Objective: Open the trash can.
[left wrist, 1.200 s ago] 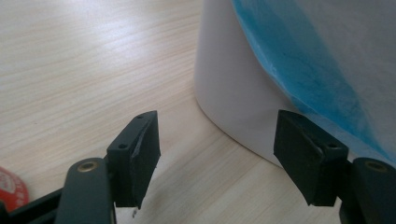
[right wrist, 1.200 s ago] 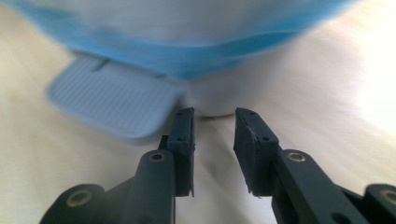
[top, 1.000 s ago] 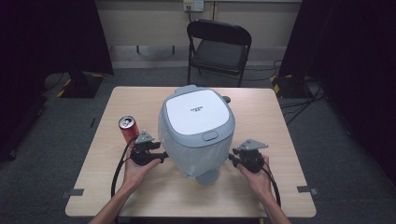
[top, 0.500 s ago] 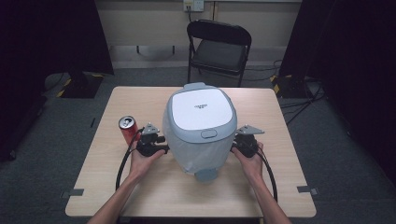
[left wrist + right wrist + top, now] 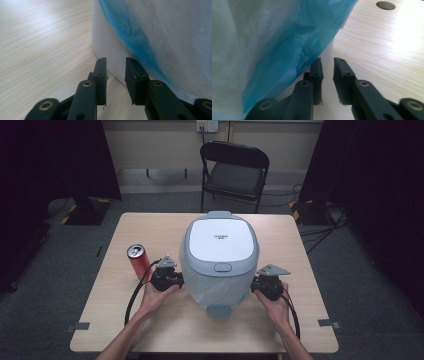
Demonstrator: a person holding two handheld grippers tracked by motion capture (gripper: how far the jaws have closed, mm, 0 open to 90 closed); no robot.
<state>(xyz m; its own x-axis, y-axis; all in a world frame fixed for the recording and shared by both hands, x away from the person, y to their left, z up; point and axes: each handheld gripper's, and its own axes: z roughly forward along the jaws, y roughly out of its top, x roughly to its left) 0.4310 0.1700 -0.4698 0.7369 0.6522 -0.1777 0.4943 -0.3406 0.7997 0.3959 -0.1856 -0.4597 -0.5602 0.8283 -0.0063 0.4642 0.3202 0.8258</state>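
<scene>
Two grippers, left [image 5: 176, 279] and right [image 5: 256, 285], flank the pedal bin [image 5: 219, 257], jaws narrowed on nothing; press both evenly against its sides.

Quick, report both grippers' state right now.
Left gripper: jaws have just been closing, nearly together beside the bin, nothing between them.
Right gripper: shut, holding nothing, beside the bin's blue liner.

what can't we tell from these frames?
- Bin contents: high view, lid closed.
- Whether either claw, left or right, touches the bag: gripper views, tips close against it.
- Lid print: high view, too small.
- Can brand: high view, too small.
</scene>
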